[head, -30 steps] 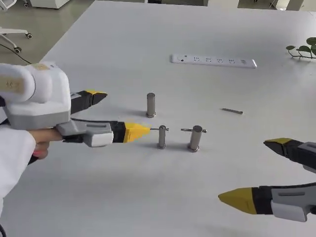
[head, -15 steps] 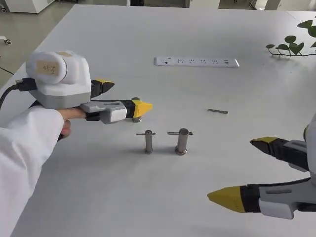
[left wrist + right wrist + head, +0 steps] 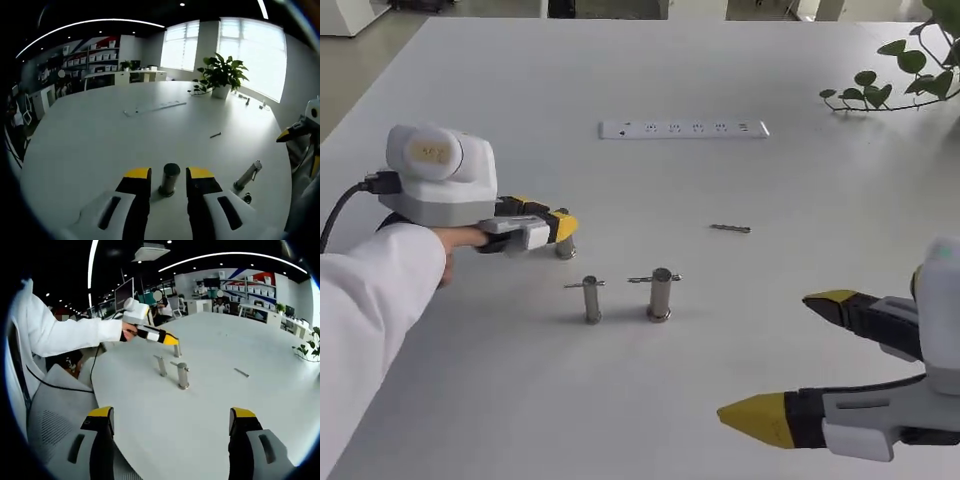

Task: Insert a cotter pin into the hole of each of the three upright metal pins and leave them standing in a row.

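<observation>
Within narrowly parted left claw [image 3: 168, 173], grey cylindrical upright pin [image 3: 170, 178], flanged foot, right claw [image 3: 172, 413] wide.

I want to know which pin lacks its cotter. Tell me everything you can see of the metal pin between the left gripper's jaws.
The metal pin is a short grey cylinder of dull-shining steel, with a flat dark top and a wider flange at its foot. It stands upright on the white table. No cotter pin shows through it, and its hole cannot be made out. The left gripper straddles it with open jaws, a narrow gap on each side, so nothing but the table touches it.
</observation>
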`<state>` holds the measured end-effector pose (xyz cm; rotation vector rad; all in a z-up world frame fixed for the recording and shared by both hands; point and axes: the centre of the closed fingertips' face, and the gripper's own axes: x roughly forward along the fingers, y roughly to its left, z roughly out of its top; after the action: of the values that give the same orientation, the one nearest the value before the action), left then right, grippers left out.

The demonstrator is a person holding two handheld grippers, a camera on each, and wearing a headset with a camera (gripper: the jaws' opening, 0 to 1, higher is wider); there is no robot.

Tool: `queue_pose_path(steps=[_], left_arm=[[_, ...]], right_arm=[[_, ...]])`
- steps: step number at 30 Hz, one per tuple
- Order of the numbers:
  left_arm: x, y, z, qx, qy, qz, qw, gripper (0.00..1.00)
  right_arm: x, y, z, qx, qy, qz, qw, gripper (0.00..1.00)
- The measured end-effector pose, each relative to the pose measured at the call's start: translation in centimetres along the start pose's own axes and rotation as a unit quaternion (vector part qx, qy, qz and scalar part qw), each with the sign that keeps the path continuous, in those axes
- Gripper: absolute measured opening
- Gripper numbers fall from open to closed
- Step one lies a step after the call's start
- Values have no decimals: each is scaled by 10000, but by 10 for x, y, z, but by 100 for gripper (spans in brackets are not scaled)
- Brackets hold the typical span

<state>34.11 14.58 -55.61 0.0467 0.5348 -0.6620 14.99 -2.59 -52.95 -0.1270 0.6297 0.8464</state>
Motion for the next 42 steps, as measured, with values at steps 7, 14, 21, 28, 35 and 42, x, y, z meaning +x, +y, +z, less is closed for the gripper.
queue_pose_path(steps=[7, 14, 21, 28, 35, 42], left_arm=[[7, -4, -6, 267, 126, -63, 9995, 13], [6, -3, -7, 678, 253, -15, 9974, 12], [5, -2, -6, 907, 320, 192, 9952, 11], [-1, 2, 1, 810, 367, 221, 9958, 10], [-23, -9, 35, 900, 134, 17, 9959, 11], [-59, -41, 77, 1152, -274, -302, 9925, 11]], right_arm=[[-2, -3, -2, 85, -16, -56, 9999, 93], [-3, -2, -4, 123, 6, -42, 9999, 92], [-1, 1, -5, 129, 21, -15, 9999, 92], [-4, 1, -8, 149, 47, -10, 9999, 92], [-9, -5, -7, 236, -36, -119, 9996, 92], [-12, -10, -9, 260, -55, -166, 9995, 92]])
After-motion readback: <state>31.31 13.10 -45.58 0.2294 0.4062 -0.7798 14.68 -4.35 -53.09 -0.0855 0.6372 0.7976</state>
